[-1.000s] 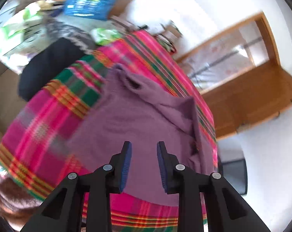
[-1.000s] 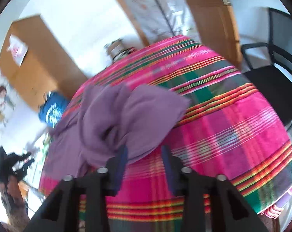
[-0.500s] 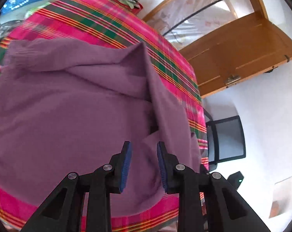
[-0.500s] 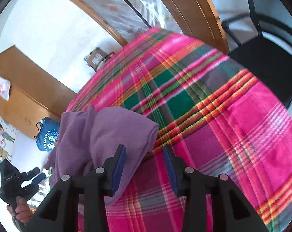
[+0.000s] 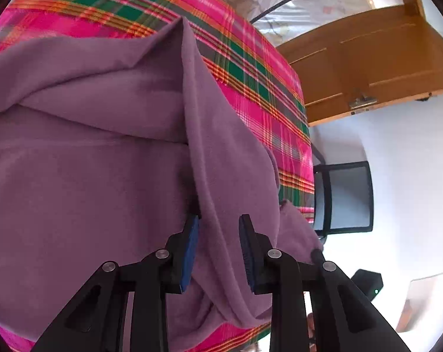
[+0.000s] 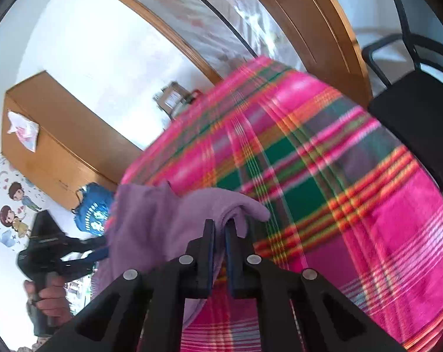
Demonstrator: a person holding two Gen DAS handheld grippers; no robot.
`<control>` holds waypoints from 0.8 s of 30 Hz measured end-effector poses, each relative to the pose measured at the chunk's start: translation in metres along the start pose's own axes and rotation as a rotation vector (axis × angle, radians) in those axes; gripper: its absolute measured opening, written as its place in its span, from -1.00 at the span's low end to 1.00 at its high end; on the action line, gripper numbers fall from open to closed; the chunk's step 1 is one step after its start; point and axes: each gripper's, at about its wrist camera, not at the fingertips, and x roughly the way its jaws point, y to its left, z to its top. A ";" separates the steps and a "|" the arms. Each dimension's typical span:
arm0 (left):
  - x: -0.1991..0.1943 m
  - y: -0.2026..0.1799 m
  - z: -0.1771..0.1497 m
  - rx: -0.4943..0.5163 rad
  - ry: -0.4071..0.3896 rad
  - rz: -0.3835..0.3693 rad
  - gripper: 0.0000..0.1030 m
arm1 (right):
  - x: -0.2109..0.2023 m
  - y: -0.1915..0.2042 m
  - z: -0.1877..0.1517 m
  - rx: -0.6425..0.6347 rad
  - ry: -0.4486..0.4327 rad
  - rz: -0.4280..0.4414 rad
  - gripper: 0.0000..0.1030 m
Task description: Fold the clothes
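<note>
A table covered with a bright pink, green and orange plaid cloth (image 5: 250,67) fills most of both wrist views. Spread across it lies a soft purple fleece garment (image 5: 89,176), rumpled, with one long fold standing up as a ridge that runs toward the left camera. Beyond the table stand a wooden door (image 5: 368,67) and a black mesh-backed chair (image 5: 343,196).

The left gripper (image 5: 218,246), black with blue pads, is partly open. The raised purple fold passes between its fingers, but whether the pads press on it cannot be told.

The right gripper (image 6: 219,236) has just been closing, and its jaws now pinch a corner of the purple garment, with the cloth bunched over the fingertips at the garment's edge. In the right wrist view the other gripper shows at the far left, held by a person's hand (image 6: 50,299).
</note>
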 end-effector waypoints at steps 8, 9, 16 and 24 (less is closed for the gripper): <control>0.009 -0.005 0.007 -0.013 0.017 0.009 -0.44 | -0.026 0.005 0.009 -0.012 -0.094 -0.020 -0.88; 0.010 -0.008 0.008 -0.008 0.016 0.009 -0.44 | -0.033 0.005 0.010 -0.012 -0.115 -0.028 -0.88; 0.015 -0.015 0.013 -0.002 0.032 0.016 -0.44 | -0.083 0.005 0.024 -0.031 -0.286 -0.118 -0.88; 0.030 -0.027 0.023 -0.002 0.028 0.024 -0.44 | -0.084 -0.011 0.036 0.001 -0.320 -0.263 -0.88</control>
